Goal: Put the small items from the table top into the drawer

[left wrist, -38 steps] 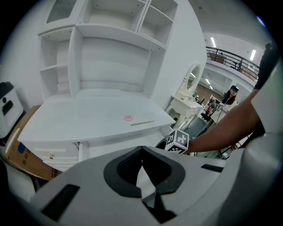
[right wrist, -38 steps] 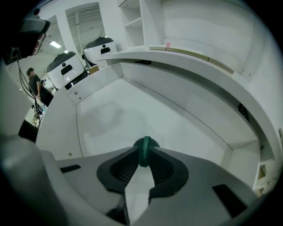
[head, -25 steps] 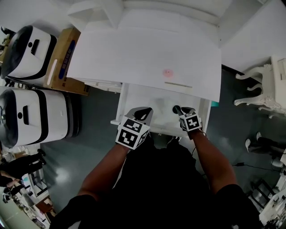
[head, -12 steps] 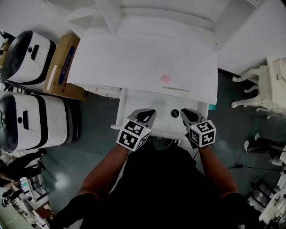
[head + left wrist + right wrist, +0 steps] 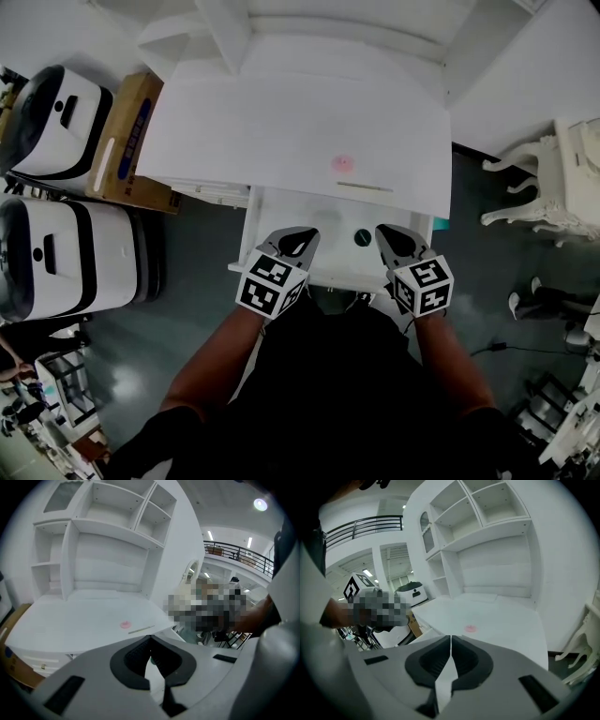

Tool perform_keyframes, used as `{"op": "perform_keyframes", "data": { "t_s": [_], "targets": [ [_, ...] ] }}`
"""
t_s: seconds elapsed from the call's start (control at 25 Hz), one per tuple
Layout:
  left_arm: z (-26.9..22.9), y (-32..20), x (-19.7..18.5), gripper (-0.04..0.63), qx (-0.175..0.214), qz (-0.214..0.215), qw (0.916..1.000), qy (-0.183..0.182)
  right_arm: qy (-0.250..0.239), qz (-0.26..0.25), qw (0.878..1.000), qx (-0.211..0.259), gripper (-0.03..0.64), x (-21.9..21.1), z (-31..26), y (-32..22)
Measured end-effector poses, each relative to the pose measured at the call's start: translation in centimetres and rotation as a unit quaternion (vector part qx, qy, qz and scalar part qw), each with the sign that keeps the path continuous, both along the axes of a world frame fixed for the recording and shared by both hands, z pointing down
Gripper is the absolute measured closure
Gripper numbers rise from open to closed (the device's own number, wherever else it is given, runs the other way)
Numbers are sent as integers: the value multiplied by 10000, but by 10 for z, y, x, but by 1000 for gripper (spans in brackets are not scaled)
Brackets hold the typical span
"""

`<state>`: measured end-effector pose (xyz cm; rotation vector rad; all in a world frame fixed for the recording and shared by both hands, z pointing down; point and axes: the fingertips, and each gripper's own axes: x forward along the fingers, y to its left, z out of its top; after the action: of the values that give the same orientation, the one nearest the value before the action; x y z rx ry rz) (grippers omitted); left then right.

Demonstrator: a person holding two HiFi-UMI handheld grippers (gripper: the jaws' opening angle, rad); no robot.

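Table (image 5: 281, 112) in the middle, shelves (image 5: 234, 28) behind it; disc (image 5: 342, 163) on table, right of centre, near front edge; strip (image 5: 366, 187) just before disc, along that edge; drawer (image 5: 267, 211) open under front edge, round item (image 5: 363, 238) in it; left gripper (image 5: 298, 239) and right gripper (image 5: 389, 239) over drawer's front, round item between them; box (image 5: 127, 131) left of table.

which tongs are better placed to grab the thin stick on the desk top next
Right, probably. The thin stick lies on the desk top just beyond the right tongs; the left tongs sit further aside. Both are shut and empty.
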<state>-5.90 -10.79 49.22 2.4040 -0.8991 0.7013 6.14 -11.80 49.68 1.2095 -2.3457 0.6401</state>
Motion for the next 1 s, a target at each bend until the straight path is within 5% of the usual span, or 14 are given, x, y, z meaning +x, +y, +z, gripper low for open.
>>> {"op": "perform_keyframes", "data": {
  "t_s": [1.0],
  "targets": [
    [5, -6, -9, 592, -122, -347, 9993, -46, -13, -51, 9999, -113, 588, -12, 14, -14]
  ]
}}
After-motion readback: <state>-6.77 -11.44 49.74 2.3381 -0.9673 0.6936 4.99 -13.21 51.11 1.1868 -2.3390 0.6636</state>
